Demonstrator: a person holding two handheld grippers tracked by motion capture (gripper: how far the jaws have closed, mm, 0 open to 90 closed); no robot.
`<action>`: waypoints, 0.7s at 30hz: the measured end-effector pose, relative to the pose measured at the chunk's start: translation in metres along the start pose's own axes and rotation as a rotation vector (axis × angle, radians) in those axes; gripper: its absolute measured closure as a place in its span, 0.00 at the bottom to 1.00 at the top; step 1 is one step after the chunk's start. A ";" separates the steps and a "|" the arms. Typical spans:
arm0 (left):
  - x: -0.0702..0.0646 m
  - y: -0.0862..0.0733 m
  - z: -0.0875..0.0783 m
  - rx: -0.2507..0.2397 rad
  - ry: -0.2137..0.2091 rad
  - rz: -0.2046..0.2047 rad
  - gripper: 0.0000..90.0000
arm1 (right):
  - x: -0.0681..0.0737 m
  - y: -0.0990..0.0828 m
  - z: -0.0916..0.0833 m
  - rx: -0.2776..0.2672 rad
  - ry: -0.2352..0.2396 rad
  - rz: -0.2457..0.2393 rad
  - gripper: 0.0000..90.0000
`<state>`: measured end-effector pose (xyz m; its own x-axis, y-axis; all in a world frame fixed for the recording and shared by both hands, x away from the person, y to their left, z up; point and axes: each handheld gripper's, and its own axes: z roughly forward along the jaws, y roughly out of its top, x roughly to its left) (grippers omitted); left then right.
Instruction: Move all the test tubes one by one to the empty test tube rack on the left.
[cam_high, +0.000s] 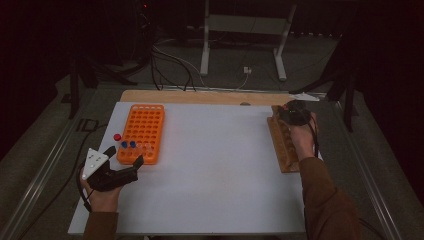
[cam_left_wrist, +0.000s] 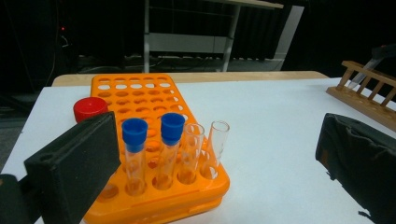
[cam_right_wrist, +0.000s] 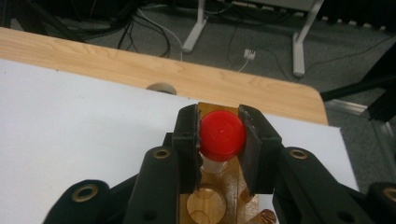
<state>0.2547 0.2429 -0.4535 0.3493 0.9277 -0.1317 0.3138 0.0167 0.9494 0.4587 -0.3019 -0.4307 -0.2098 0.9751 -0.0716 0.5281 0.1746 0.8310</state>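
Over the wooden rack (cam_right_wrist: 219, 196), my right fingers (cam_right_wrist: 219, 140) grip a red-capped tube (cam_right_wrist: 222, 135); my left fingers (cam_left_wrist: 210, 158), spread open, face the orange rack (cam_left_wrist: 140, 93).

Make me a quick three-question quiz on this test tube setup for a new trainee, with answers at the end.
1. True or false: the right gripper is closed on a red-capped tube over the wooden rack.
2. How many blue-capped tubes stand in the orange rack?
3. The left gripper is: A) holding a tube, B) open beside the orange rack, C) resting on the wooden rack.

Key:
1. True; its pads press the red cap on both sides.
2. Two, beside two uncapped tubes.
3. B.
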 end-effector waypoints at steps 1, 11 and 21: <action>0.000 0.000 0.000 0.000 0.000 0.000 0.01 | 0.000 0.001 -0.003 -0.011 -0.005 -0.007 0.79; -0.003 0.001 0.000 -0.001 0.000 0.007 0.01 | 0.002 0.008 -0.046 -0.140 0.002 -0.043 0.79; -0.023 0.003 0.010 0.010 -0.067 0.047 0.01 | 0.028 0.004 -0.081 -0.225 0.148 -0.075 0.79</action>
<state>0.2564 0.2175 -0.4503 0.4222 0.9003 -0.1059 0.3043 -0.0307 0.9521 0.3880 -0.2854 -0.3849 -0.3682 0.9272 -0.0694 0.3138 0.1942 0.9294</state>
